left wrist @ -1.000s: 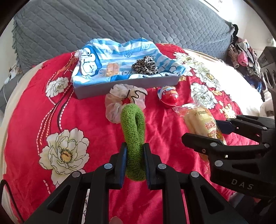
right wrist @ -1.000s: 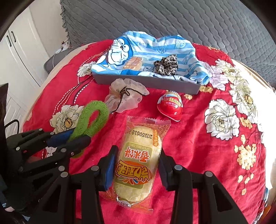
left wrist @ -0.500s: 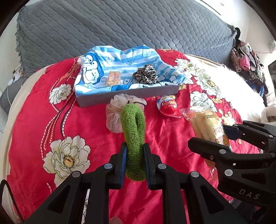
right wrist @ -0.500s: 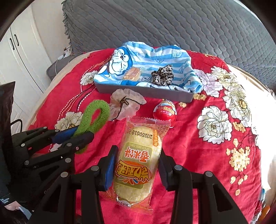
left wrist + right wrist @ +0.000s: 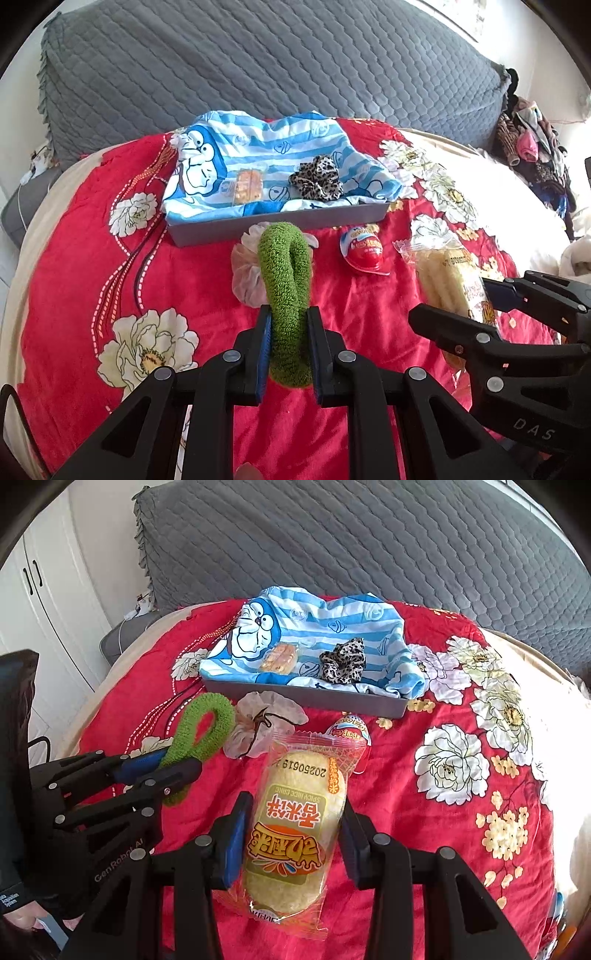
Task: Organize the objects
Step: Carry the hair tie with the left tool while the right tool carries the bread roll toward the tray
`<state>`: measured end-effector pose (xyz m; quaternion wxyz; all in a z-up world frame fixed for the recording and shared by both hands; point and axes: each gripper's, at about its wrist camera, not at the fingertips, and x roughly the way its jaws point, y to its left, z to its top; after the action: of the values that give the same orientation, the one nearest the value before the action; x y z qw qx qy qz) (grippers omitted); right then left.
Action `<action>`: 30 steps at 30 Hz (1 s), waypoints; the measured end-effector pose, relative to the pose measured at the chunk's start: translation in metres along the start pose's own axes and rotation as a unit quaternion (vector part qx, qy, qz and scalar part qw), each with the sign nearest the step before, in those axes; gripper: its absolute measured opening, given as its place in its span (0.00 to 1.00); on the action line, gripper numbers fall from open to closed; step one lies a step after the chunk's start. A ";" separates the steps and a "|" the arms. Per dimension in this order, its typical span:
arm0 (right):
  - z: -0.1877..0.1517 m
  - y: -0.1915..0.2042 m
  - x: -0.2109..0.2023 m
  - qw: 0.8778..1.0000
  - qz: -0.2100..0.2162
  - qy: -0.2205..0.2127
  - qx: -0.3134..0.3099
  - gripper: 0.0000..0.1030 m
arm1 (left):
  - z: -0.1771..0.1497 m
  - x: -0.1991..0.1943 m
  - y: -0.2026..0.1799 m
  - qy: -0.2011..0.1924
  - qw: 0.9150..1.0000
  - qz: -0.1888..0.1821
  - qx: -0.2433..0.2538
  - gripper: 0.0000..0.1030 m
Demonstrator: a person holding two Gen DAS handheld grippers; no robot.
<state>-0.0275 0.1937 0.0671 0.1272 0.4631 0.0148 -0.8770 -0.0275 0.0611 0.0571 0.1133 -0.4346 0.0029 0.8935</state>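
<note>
Already both loads are off the bedspread: the green scrunchie (image 5: 286, 291) is pinched flat between the narrowly closed fingers of the left gripper (image 5: 289, 352), and the rice-cracker packet (image 5: 295, 834) sits lengthwise between the half-spread fingers of the right gripper (image 5: 293, 843), whose pads press its sides. From the left wrist view, the grey tray (image 5: 280, 221), lined with a blue striped cloth (image 5: 258, 155), lies at twelve o'clock. It already holds a leopard scrunchie (image 5: 317, 181) and a small wrapped snack (image 5: 248, 186). Just this side of the tray's near wall lie a pale sheer scrunchie (image 5: 245, 273) and, at about one o'clock, a red egg-shaped treat (image 5: 364, 249).

The step in hand looks like carrying both items to the tray. To do it well, each gripper should clear the near wall before lowering and then open over bare cloth, not onto the things already there. The packet's film is probably slippery, so a level, unhurried carry suits it. How deep the tray is cannot be told from here.
</note>
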 end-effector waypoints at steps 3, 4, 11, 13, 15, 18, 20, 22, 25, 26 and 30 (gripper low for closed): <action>0.003 0.000 0.000 1.000 -0.001 -0.004 -0.001 0.42 | 0.002 0.001 0.002 0.000 1.000 0.004 -0.002 0.18; 0.004 0.000 0.000 1.000 -0.002 -0.005 0.000 0.42 | 0.003 0.001 0.004 0.000 1.000 0.003 -0.004 0.18; 0.012 -0.003 0.001 1.000 -0.005 -0.013 0.001 0.42 | 0.011 0.005 0.006 -0.003 1.000 0.001 -0.008 0.18; 0.016 -0.003 0.001 1.000 -0.006 -0.017 0.000 0.42 | 0.013 0.007 0.006 -0.001 1.000 0.001 -0.009 0.18; 0.020 -0.005 0.001 1.000 -0.007 -0.020 0.001 0.42 | 0.016 0.009 0.005 -0.004 1.000 0.000 -0.007 0.18; 0.025 -0.006 0.002 1.000 -0.009 -0.023 0.000 0.42 | 0.022 0.010 0.006 -0.008 1.000 -0.003 -0.008 0.18; 0.029 -0.008 0.003 1.000 -0.009 -0.024 0.000 0.42 | 0.025 0.012 0.006 -0.008 1.000 -0.002 -0.009 0.18; 0.035 -0.009 0.005 1.000 -0.012 -0.026 -0.002 0.42 | 0.028 0.014 0.006 -0.009 1.000 -0.004 -0.006 0.18; 0.042 -0.012 0.007 0.999 -0.011 -0.030 0.001 0.42 | 0.033 0.019 0.008 -0.010 1.000 0.000 -0.006 0.18; 0.044 -0.013 0.008 0.999 -0.012 -0.032 0.003 0.42 | 0.035 0.020 0.008 -0.009 1.000 0.000 -0.007 0.18; 0.050 -0.017 0.011 0.999 -0.013 -0.035 0.004 0.42 | 0.042 0.024 0.012 -0.012 1.000 0.001 -0.008 0.18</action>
<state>-0.0775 0.2008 0.0850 0.1138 0.4326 0.0129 -0.8943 -0.0773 0.0582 0.0637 0.1088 -0.4245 -0.0052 0.8988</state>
